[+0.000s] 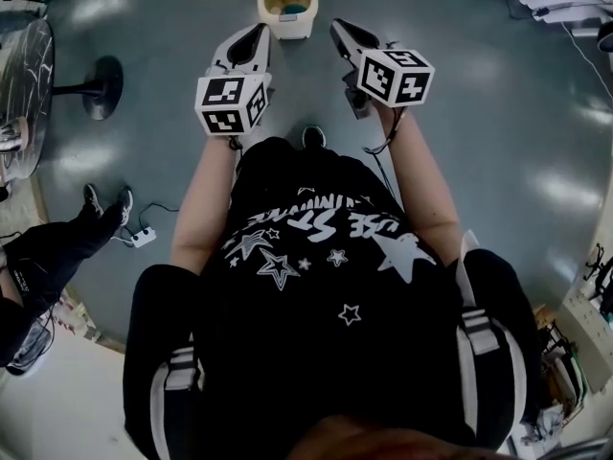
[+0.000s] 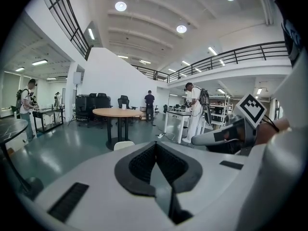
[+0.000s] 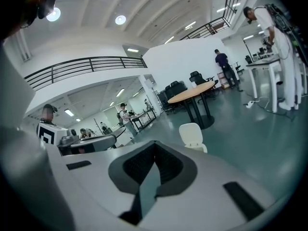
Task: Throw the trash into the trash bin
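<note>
You hold the left gripper (image 1: 259,32) and right gripper (image 1: 337,27) out in front of you, side by side at the top centre of the head view. Both are aimed at the trash bin (image 1: 287,29), which stands on the floor just beyond their tips. Each gripper's jaws are pressed together with nothing between them, so neither carries trash. A teal scrap (image 1: 293,10) lies inside the bin, likely the trash already thrown, which would explain the empty grippers.
</note>
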The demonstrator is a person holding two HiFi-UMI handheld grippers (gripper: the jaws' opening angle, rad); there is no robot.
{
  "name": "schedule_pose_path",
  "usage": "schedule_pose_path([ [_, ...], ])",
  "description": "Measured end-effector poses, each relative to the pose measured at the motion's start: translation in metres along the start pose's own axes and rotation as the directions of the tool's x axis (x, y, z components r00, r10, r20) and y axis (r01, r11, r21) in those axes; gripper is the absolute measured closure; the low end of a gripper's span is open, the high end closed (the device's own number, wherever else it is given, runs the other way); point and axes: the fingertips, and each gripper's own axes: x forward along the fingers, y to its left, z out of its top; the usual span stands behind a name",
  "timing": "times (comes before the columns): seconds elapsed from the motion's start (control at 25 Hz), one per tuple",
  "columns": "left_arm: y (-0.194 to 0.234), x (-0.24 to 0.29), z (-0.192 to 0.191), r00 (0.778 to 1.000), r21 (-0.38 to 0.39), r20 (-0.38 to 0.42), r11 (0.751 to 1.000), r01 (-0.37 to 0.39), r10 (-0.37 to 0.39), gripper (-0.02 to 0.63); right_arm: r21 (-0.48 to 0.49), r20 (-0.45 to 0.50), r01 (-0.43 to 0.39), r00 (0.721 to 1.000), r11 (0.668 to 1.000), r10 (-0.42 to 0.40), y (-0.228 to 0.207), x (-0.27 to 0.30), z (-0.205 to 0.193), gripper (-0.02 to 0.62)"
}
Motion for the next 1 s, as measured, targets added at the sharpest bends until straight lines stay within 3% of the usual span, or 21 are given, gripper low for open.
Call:
schedule_pose_path([
  [0.32, -0.002, -0.019, -0.006, 1.0, -0.005, 0.004, 1.0, 0.019, -0.019, 0.595, -0.018, 0.001, 0.009, 1.0, 1.0, -0.009, 0.015, -0.005, -0.011, 0.589],
  [1.0, -0.023, -0.116, -0.013, 0.996, -0.008, 0.038, 0.997, 0.08, -0.079, 0.595, -0.091, 0.034, 0.073, 0.997, 0.993, -0.07, 0.094, -0.065, -0.053, 0.589],
])
